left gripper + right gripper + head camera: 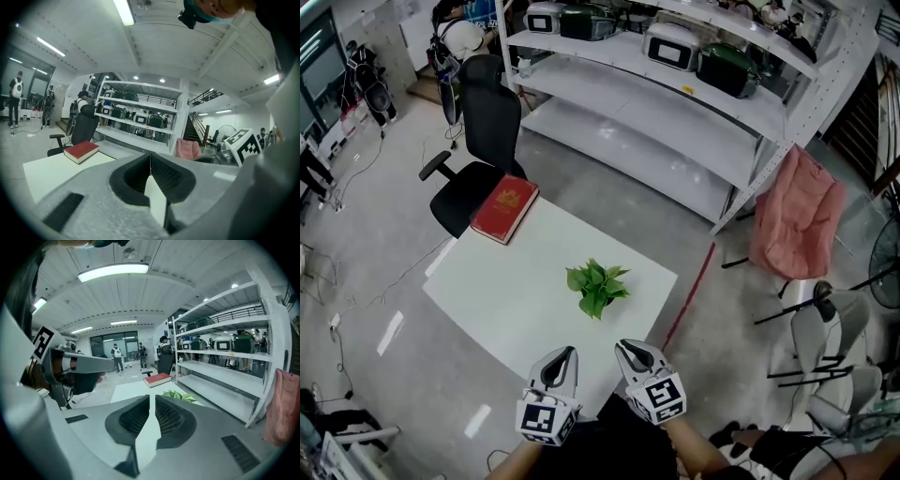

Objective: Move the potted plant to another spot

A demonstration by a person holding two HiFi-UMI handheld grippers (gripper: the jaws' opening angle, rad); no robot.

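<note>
Well, the left gripper [566,356] and right gripper [628,349] hover at the table's [516,281] near edge, jaws pressed together on nothing; the potted plant [597,285] sits mid-table, leaves hiding its pot.

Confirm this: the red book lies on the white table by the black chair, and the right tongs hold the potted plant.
Wrong on the plant: the head view shows the potted plant standing free, with the right tongs shut and empty short of it. The rest holds.
</note>
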